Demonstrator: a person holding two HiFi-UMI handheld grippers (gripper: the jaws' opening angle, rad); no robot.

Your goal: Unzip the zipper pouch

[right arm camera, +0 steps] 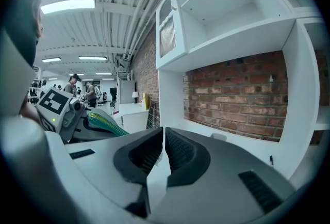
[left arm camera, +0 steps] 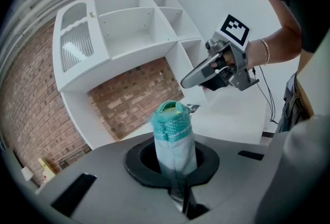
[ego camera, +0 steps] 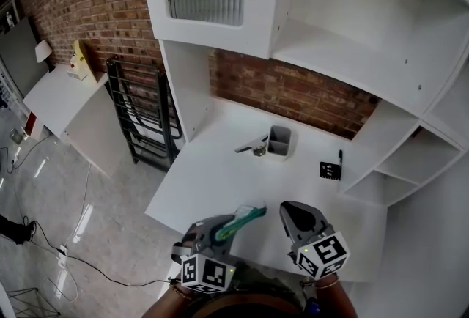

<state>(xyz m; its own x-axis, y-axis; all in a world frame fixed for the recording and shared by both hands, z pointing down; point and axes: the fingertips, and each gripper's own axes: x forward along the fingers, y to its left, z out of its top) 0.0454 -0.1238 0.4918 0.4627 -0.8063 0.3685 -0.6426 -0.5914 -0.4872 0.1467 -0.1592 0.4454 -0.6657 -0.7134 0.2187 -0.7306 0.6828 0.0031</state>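
Observation:
A teal mesh zipper pouch [ego camera: 244,219] hangs above the near edge of the white desk [ego camera: 212,177]. My left gripper [ego camera: 220,231] is shut on one end of it. In the left gripper view the pouch [left arm camera: 174,132] sticks up out of the closed jaws, pale fabric below and teal weave at the top. My right gripper [ego camera: 292,215] hovers just right of the pouch, apart from it. Its ribbed jaws [right arm camera: 163,140] are shut together with nothing between them. In the right gripper view the pouch [right arm camera: 107,124] shows at the left, and the left gripper view shows the right gripper [left arm camera: 198,76] above the pouch.
A grey cup [ego camera: 279,141] stands mid-desk with a metal tool [ego camera: 251,148] beside it. A black marker card [ego camera: 330,171] and a pen [ego camera: 340,156] lie at the right. White shelves [ego camera: 352,38] rise behind and to the right. A black rack [ego camera: 143,115] stands left of the desk.

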